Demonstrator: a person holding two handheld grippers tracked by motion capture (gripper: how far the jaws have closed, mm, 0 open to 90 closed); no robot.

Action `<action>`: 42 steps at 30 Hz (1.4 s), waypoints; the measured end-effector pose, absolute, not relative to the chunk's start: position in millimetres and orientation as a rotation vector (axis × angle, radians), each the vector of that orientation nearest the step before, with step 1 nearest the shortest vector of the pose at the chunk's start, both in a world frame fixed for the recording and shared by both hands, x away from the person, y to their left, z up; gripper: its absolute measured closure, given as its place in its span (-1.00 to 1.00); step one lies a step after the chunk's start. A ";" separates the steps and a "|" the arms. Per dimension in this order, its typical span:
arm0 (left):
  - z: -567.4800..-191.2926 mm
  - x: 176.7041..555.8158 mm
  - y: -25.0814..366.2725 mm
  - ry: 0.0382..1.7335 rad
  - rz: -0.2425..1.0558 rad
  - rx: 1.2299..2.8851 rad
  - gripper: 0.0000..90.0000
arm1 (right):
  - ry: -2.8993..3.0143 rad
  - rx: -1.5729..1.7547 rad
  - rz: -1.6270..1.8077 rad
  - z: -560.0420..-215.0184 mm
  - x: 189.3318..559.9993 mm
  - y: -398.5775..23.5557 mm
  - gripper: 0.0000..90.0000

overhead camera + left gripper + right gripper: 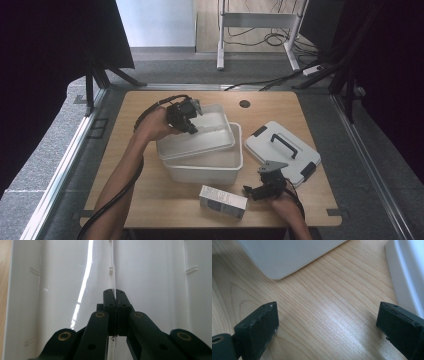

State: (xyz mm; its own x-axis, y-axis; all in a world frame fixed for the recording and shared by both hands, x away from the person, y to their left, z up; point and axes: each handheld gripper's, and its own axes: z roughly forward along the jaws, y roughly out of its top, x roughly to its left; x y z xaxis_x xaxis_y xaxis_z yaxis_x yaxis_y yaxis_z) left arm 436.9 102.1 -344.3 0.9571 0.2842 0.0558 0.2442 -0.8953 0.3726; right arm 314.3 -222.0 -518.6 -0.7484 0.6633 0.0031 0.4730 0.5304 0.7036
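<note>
Noted pale wooden table (150, 200) under everything. Took deep white plastic tub (205, 170) at its centre as landmark. Saw shallow white plastic tray (200, 140) lying tilted across tub's top, far-left end raised, near edge on tub rim. Logged flat white lid with black handle (295, 155) right of tub, apart from it. Logged small white-and-grey carton (222, 201) just in front of tub. Found left gripper (192, 129) at tub's far-left corner, jaws clenched on thin tray wall, confirmed in left gripper view (114, 293). Found right gripper (250, 191) front-right of tub, between carton and lid, jaws spread wide, holding nothing, low over bare wood (327, 322).

Judged risks: thin one-sided pinch on slick plastic, so could slip or twist out and drop tray into tub; could drag tub along if tray edge caught rim; no support from idle right gripper.
</note>
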 end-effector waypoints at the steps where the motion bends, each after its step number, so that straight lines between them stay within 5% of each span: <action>1: -344.3 437.5 103.9 0.397 0.156 2.738 0.97 | 2.508 0.952 1.033 -518.6 314.3 -222.0 -0.91; 42: -344.9 446.5 227.5 1.090 0.293 2.545 0.98 | 2.512 0.947 1.033 -518.5 313.9 -222.3 -0.90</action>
State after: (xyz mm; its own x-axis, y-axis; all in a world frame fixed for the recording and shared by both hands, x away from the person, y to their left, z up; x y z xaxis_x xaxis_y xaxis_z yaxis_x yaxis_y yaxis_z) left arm 446.5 227.5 -344.9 0.6819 0.7298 0.0491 0.6561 -0.6400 0.3999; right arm 313.9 -222.3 -518.5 -0.7521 0.6591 0.0033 0.4706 0.5334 0.7028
